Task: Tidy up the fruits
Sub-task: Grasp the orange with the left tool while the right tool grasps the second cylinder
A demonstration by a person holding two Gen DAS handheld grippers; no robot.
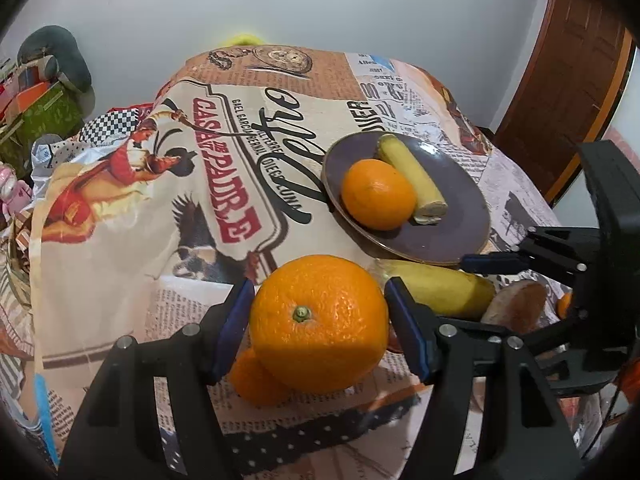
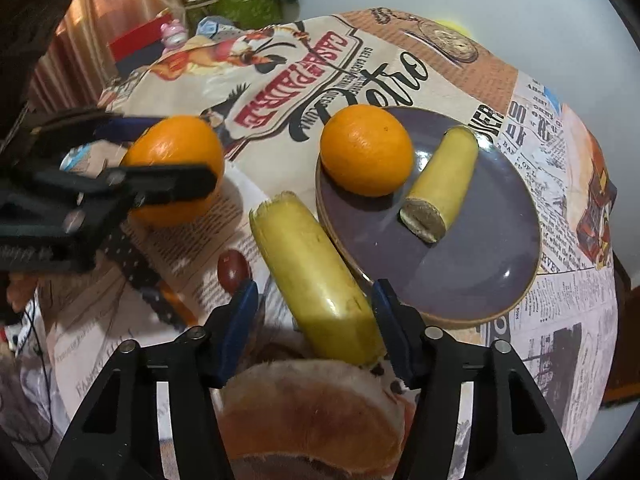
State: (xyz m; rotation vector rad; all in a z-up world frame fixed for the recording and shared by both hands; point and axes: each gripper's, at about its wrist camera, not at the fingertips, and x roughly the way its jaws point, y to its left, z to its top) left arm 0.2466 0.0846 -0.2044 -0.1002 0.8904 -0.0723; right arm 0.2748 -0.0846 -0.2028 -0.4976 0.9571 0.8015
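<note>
Right gripper (image 2: 314, 330) fingers astride banana piece (image 2: 316, 280), left gripper (image 2: 160, 156) clasping orange (image 2: 176, 156), purple plate (image 2: 480, 276)

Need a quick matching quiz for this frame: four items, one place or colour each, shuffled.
1. grape
2. plate
3. off-plate banana
4. off-plate orange

A. gripped by left gripper
B. purple
C. in open right gripper
D. dark red, on cloth

Pairs: 1-D, 2-B, 3-C, 4-A
</note>
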